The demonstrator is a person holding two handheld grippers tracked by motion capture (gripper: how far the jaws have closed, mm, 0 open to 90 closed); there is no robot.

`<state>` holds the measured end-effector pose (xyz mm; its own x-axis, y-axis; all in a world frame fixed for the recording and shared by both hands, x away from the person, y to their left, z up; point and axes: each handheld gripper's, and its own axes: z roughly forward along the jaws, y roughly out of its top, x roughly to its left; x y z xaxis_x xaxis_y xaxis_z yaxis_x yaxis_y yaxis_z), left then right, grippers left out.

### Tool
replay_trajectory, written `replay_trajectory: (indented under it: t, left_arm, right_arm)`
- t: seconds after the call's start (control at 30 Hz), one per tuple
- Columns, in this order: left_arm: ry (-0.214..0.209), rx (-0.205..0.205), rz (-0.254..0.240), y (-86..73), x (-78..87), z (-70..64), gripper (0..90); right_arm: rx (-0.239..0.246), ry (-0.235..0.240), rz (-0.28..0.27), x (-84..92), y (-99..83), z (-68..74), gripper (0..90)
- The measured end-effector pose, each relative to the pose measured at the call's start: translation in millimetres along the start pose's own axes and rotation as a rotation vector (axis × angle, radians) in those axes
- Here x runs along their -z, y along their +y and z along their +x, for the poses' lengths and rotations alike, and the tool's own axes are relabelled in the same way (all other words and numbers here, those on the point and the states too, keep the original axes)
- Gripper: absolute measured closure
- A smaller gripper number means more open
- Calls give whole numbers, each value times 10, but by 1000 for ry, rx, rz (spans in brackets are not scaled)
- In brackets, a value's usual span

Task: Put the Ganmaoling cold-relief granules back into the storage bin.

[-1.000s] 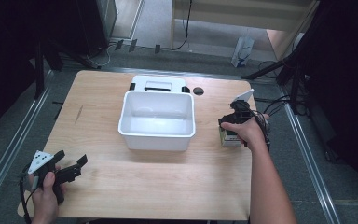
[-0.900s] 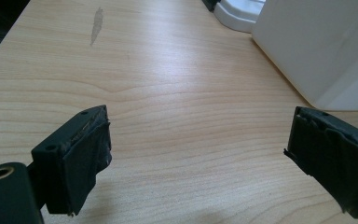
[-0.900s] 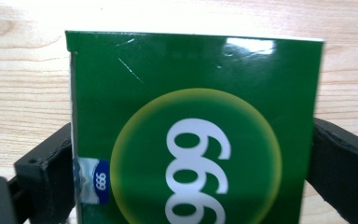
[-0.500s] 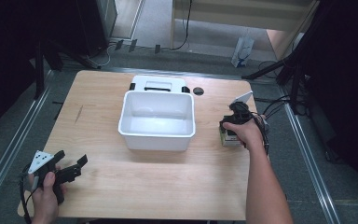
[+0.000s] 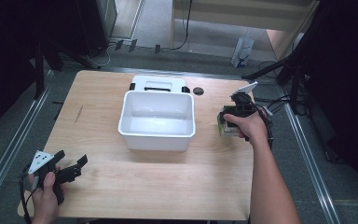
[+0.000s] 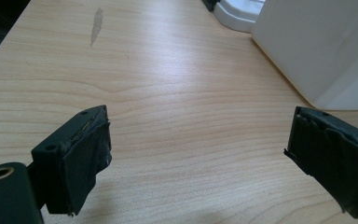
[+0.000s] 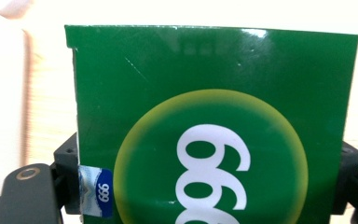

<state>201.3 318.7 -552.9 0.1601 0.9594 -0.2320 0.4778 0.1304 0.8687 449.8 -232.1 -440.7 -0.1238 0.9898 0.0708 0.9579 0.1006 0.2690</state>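
A green box [image 7: 214, 107] with a yellow-ringed circle and white digits sits between the jaws of my right gripper [image 7: 205, 177], which is shut on it; black fingers [image 7: 65, 158] press its two sides. In the high view the green box [image 5: 222, 123] hangs just over the table right of the white tub [image 5: 158, 95], with my right gripper [image 5: 229, 122] pointing down on it. My left gripper [image 5: 72, 161] rests low at the table's front left corner, open with nothing in it. In its own view my left gripper [image 6: 200, 154] has bare wood between its jaws.
A white lid [image 5: 158, 84] with black clips lies behind the tub, and a small black disc [image 5: 198, 91] sits beside it. The tub's wall [image 6: 317, 46] rises at the upper right of the left gripper view. Light wooden table [image 5: 168, 186] with edges close on all sides.
The right hand has risen a little with the green box in its gripper. The left hand and its gripper have stayed where they were.
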Motion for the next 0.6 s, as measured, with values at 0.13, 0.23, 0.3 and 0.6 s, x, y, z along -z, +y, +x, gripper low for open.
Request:
replay_trajectory:
  t: [0.13, 0.23, 0.3, 0.6]
  left_arm:
    - [1, -2, -1, -1, -1, -2, 66]
    - [1, -1, -1, 0, -1, -2, 66]
    - [2, -2, -1, 0, -1, -2, 66]
    - [0, 0, -1, 0, 0, 0, 66]
  right_arm:
    - [22, -4, -21, 155, 71, 92, 167]
    - [35, 1, -36, 273, 127, 162, 167]
    - [47, 10, -41, 339, 162, 216, 168]
    - [109, 37, -67, 598, 319, 525, 167]
